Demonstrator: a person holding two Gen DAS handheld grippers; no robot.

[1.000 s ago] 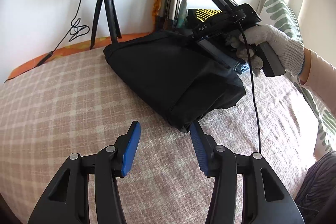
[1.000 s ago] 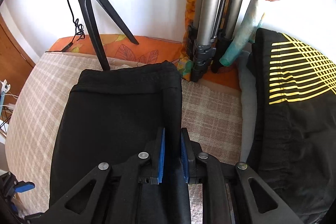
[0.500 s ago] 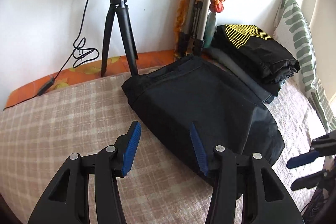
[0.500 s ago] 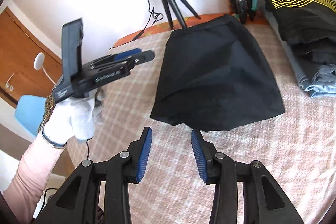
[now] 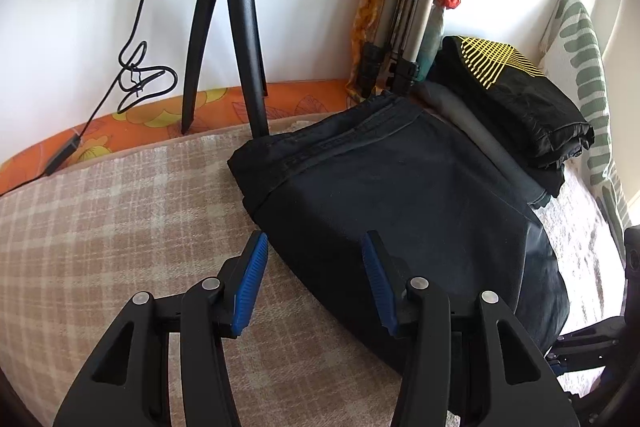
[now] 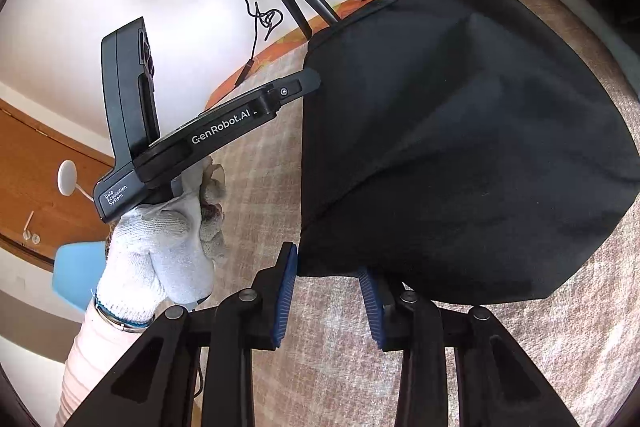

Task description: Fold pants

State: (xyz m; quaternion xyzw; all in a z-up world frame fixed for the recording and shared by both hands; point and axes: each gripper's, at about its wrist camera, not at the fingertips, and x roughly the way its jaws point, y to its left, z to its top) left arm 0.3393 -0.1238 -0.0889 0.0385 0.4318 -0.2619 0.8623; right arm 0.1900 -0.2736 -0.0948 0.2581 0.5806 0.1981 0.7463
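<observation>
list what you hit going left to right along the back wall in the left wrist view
black cable → black tripod → silver tripod → folded black clothes with yellow print → green-patterned pillow

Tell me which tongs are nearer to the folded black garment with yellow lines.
Left. The left tongs sit open at the pants, which lie before that garment. The right tongs sit open at the pants' opposite edge.
</observation>
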